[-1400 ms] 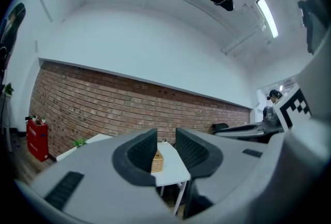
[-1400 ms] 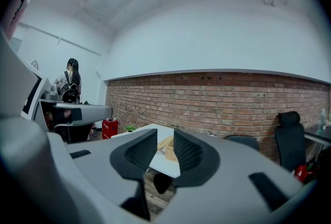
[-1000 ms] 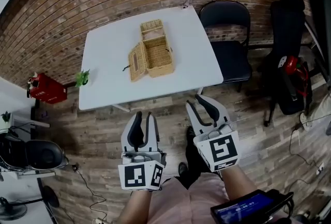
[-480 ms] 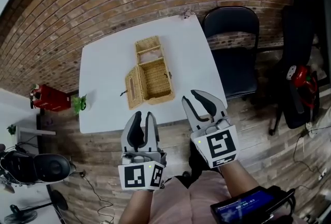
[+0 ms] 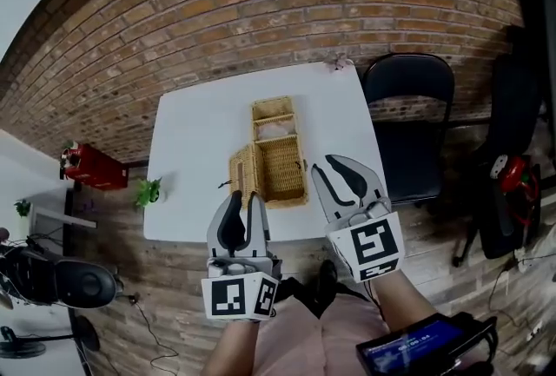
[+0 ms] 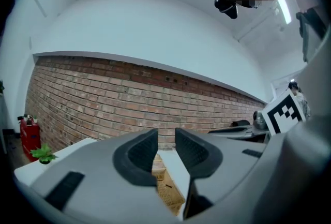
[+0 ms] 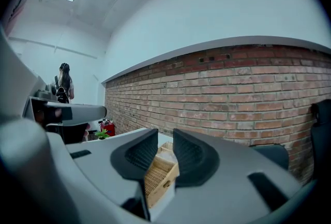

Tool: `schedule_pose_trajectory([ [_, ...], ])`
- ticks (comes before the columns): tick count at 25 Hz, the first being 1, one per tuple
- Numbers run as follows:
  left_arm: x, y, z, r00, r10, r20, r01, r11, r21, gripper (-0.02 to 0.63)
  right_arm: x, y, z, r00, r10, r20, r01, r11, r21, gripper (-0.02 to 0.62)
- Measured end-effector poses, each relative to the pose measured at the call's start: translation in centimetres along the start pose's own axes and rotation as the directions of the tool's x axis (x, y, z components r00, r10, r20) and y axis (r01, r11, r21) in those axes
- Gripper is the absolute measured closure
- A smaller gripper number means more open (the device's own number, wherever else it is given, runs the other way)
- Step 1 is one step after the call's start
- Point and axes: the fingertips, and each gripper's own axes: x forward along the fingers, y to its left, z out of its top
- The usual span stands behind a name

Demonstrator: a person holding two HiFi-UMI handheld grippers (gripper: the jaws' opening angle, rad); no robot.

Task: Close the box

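The box (image 5: pixel 276 166) is woven wicker, pale straw in colour, rough and matt. The desk (image 5: pixel 187 148) under it is smooth, matt white. The wall (image 5: pixel 261 1) is rough brick with matt mortar lines. The floor (image 5: pixel 165 279) looks like worn wooden planks. The chair (image 5: pixel 408 153) has a black, faintly shiny seat.

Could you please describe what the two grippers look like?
Both the left gripper and right gripper are light grey, with curved black-padded jaws and a white cube bearing black square markers at the rear. Both pairs are closing, nothing between them.
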Motion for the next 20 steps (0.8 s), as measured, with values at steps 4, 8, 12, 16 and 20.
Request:
schedule_pose_trajectory([
  [4,0.5,1.8,0.5,0.999,0.030,0.018,-0.029,0.999,-0.023,0.497,1.5,0.2,0.7,1.000,0.003,-0.009,-0.003,0.999,-0.036,0.502],
  [8,1.2,4.8,0.6,0.998,0.053,0.031,-0.051,0.998,-0.046,0.497,3.6,1.2,0.8,1.000,0.007,-0.027,-0.009,0.998,-0.063,0.502],
  [12,2.1,7.4,0.1,0.997,0.071,0.024,-0.069,0.995,-0.074,0.497,5.8,1.9,0.9,0.999,0.014,-0.038,-0.017,0.997,-0.072,0.502],
  [16,2.8,9.0,-1.8,0.997,0.071,-0.017,-0.073,0.992,-0.102,0.497,7.3,2.7,0.5,0.998,0.027,-0.063,-0.032,0.997,-0.071,0.502],
  [20,2.0,9.3,-5.3,0.991,0.079,-0.107,-0.097,0.981,-0.167,0.497,7.4,3.5,-1.3,0.989,0.048,-0.142,-0.057,0.996,-0.062,0.502],
])
